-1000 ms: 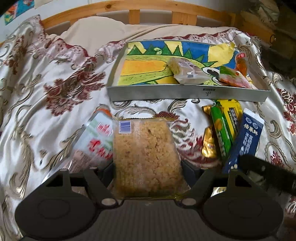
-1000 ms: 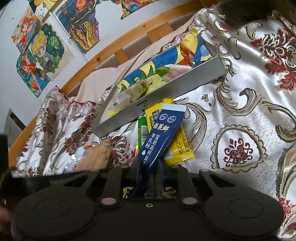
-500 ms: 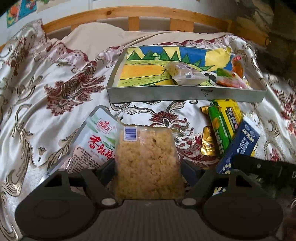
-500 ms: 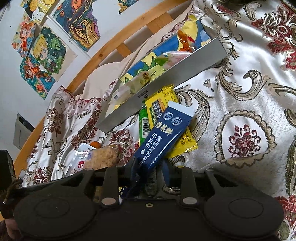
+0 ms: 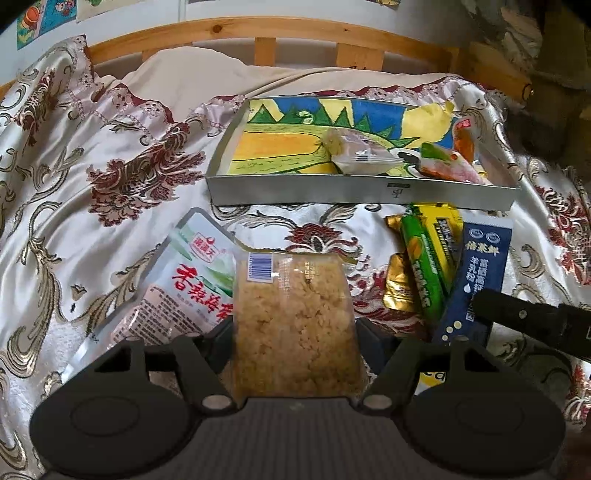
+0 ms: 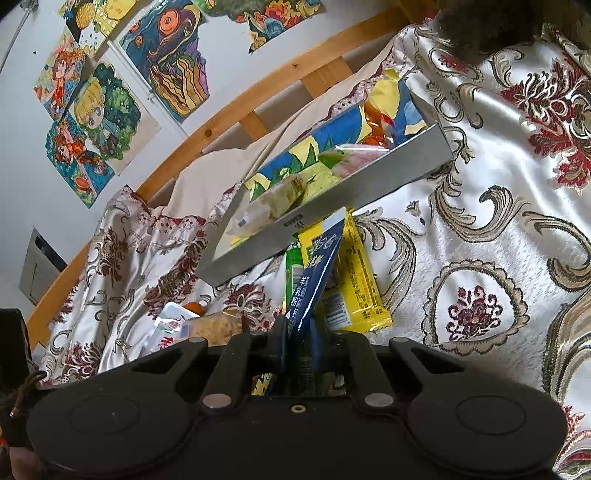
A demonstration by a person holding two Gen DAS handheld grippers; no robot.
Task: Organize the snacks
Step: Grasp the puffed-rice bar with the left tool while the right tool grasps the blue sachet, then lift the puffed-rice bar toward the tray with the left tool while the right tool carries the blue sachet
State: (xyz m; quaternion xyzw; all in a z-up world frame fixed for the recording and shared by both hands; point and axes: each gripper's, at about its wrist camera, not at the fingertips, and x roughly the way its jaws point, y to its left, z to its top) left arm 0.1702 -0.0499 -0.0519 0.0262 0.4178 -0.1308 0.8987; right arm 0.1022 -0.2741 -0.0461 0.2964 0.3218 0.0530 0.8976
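Note:
My left gripper (image 5: 294, 332) is shut on a clear pack of golden rice cake (image 5: 293, 317) and holds it above the bedspread. My right gripper (image 6: 298, 334) is shut on a dark blue milk-powder sachet (image 6: 316, 273), tilted up on edge; the sachet also shows in the left wrist view (image 5: 476, 273). A grey tray (image 5: 354, 190) with a colourful drawing inside lies ahead and holds a pale wrapped snack (image 5: 364, 155), a green-pink pack (image 5: 447, 166) and an orange pack (image 5: 466, 137). The tray also shows in the right wrist view (image 6: 369, 192).
On the bedspread lie a white pouch with red letters (image 5: 184, 280), a green bar (image 5: 423, 266), a yellow pack (image 5: 443, 232) and a gold wrapper (image 5: 397, 284). A wooden bed rail (image 5: 258, 33) and a pillow (image 5: 207, 81) lie behind the tray. Drawings (image 6: 99, 122) hang on the wall.
My left gripper has lifted the rice cake pack and drawn back, uncovering the white pouch. My right gripper has raised the blue sachet and turned it on edge.

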